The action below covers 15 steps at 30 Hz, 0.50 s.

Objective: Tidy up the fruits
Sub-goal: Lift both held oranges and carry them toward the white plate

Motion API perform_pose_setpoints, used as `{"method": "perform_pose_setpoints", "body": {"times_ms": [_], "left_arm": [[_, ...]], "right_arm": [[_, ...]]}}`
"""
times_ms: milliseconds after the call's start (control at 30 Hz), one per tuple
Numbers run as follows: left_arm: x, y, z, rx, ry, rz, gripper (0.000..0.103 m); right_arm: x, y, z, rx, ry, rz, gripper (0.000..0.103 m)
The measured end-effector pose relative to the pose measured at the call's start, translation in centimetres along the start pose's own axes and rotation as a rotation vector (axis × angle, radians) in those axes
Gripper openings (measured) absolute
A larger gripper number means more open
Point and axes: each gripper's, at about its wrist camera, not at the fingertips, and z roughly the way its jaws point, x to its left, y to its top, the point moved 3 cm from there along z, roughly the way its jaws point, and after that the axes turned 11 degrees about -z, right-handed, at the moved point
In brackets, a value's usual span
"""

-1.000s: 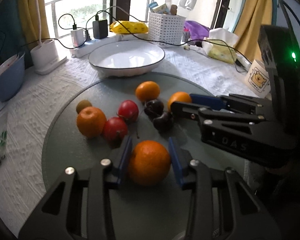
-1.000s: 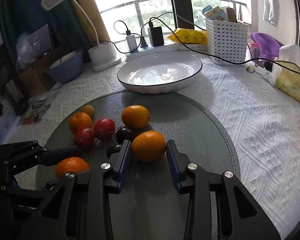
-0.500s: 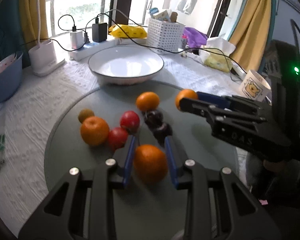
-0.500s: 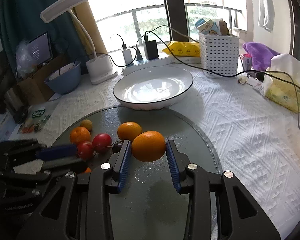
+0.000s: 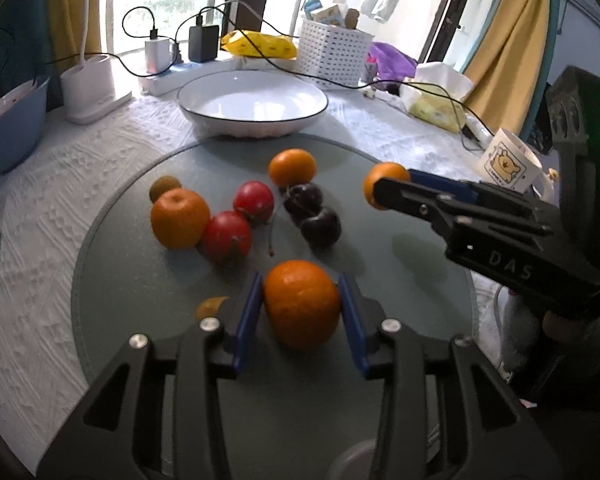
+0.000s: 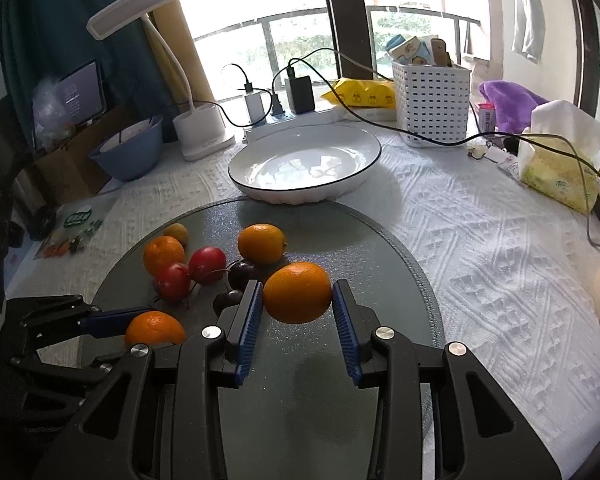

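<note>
left gripper [image 5: 302, 306] has an orange [image 5: 302, 303] between its blue pads, low over the near edge of the round glass mat [image 5: 400, 248]; its jaws are opening, pads at the fruit's sides. right gripper [image 6: 298, 300] is clamped on a second orange [image 6: 297, 292], lifted clear above the mat. white bowl [image 6: 304, 166] sits beyond the mat's far edge.

four oranges [image 5: 180, 218], two red fruits [image 5: 227, 237], two dark cherries [image 5: 321, 226], perhaps one kiwi [image 5: 164, 186], one plate [image 5: 254, 101]
</note>
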Motion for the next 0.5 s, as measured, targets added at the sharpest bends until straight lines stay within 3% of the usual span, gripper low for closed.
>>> {"method": "perform_pose_setpoints", "body": {"times_ms": [233, 500], "left_arm": [[-0.1, 0.8, -0.7, -0.016, -0.014, 0.013, 0.039], [0.4, 4.4, -1.1, -0.083, 0.001, 0.013, 0.039]], "right_arm": [[-0.1, 0.6, -0.4, -0.019, -0.006, -0.006, 0.038], [-0.8, 2.4, -0.1, -0.047, -0.011, -0.017, 0.038]]}}
